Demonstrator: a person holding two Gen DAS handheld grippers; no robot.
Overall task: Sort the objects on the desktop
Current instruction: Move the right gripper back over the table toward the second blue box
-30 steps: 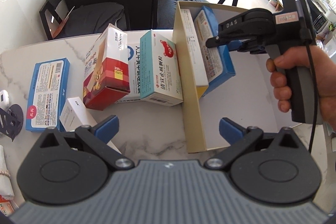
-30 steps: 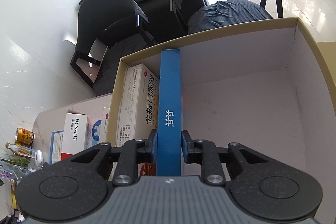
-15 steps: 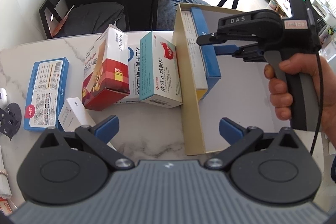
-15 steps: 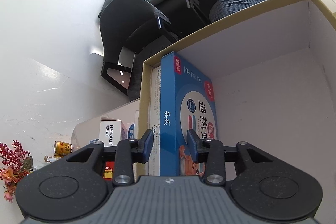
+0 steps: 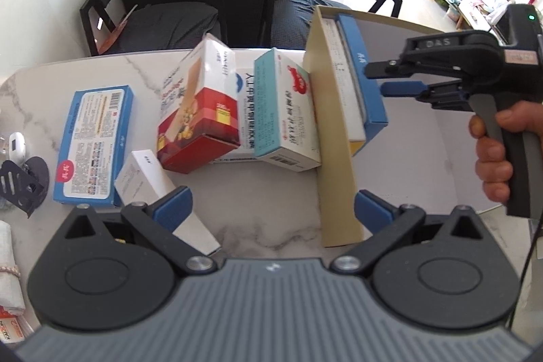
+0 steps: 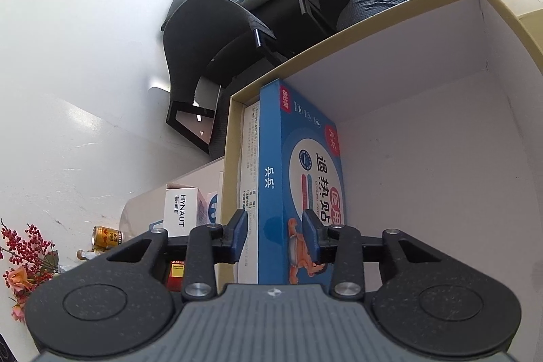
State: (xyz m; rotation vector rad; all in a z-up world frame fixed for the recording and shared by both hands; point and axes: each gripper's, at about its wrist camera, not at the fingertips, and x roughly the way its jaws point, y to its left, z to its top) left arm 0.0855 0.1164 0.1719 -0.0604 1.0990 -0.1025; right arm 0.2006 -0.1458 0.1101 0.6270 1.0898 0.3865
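The blue box [image 6: 298, 192] stands on edge in the cardboard tray [image 6: 424, 178], along its left wall beside a white box [image 6: 249, 165]. The right gripper [image 6: 276, 234] straddles it, pads apart; the left gripper [image 5: 271, 209] hangs spread, empty.

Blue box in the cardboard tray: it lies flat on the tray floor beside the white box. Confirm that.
Not flat. The blue box stands upright on its edge against the white box by the cardboard tray wall, as the right wrist view shows. The right gripper straddles it without pressing.
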